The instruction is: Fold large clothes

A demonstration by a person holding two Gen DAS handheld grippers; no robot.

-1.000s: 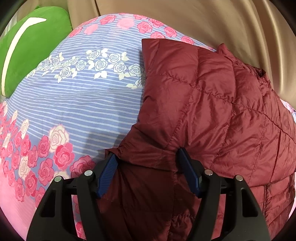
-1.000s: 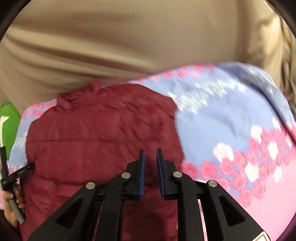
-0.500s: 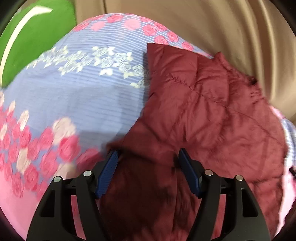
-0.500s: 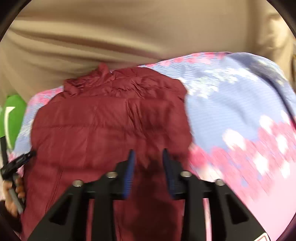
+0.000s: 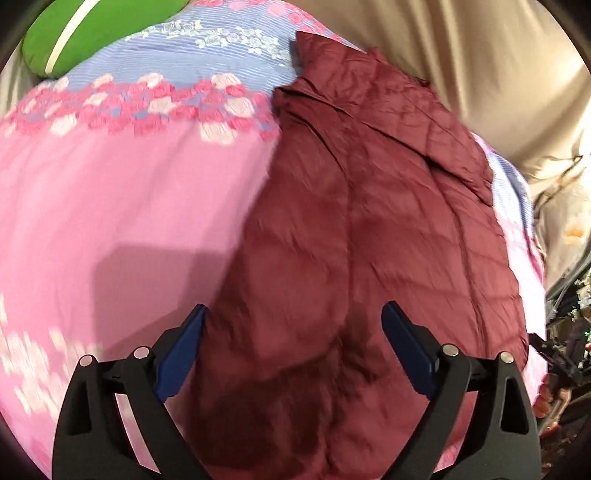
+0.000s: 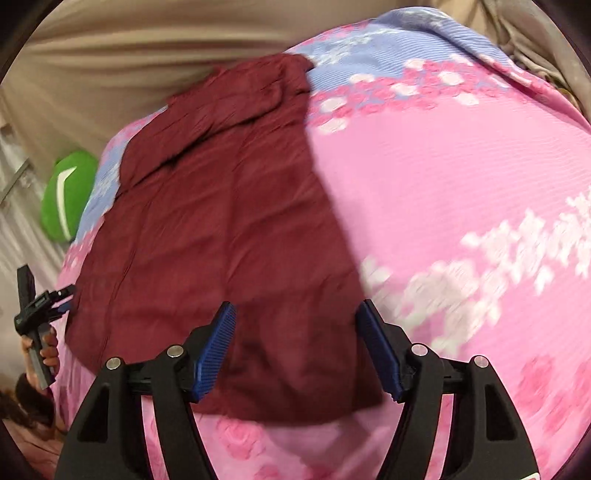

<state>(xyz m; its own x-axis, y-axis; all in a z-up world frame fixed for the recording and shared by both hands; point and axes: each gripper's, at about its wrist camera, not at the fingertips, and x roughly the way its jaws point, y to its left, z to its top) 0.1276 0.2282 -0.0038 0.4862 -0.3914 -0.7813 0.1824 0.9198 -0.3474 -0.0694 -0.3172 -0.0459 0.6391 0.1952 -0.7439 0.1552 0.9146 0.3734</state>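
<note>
Nearest the left gripper (image 5: 291, 336), the blue pads stood wide and were opening further, with the maroon quilted jacket (image 5: 369, 229) lying flat beneath the gap between them; neither pad pressed on the cloth. The right gripper (image 6: 295, 332) showed the same: its jaws were opening, roughly two-thirds spread, the jacket's near hem just below and between the fingers, untouched.

Ahead of both sets of fingers the jacket ran away along the floral bedspread (image 5: 110, 221), its body smooth and its folded-in sleeve and collar bunched at the far end. Past the left fingers and off to their left sat a green cushion (image 5: 92, 29); beyond the garment hung a beige curtain (image 5: 461, 55). At the left edge of the right wrist view a hand (image 6: 48, 347) held the other gripper's handle.

The step in hand looked like positioning at the near hem for a lengthwise fold. The next move would probably call for both grippers to drop onto the hem's two corners, pinch through the puffy layers, and carry them together toward the collar without dragging the bedspread.
</note>
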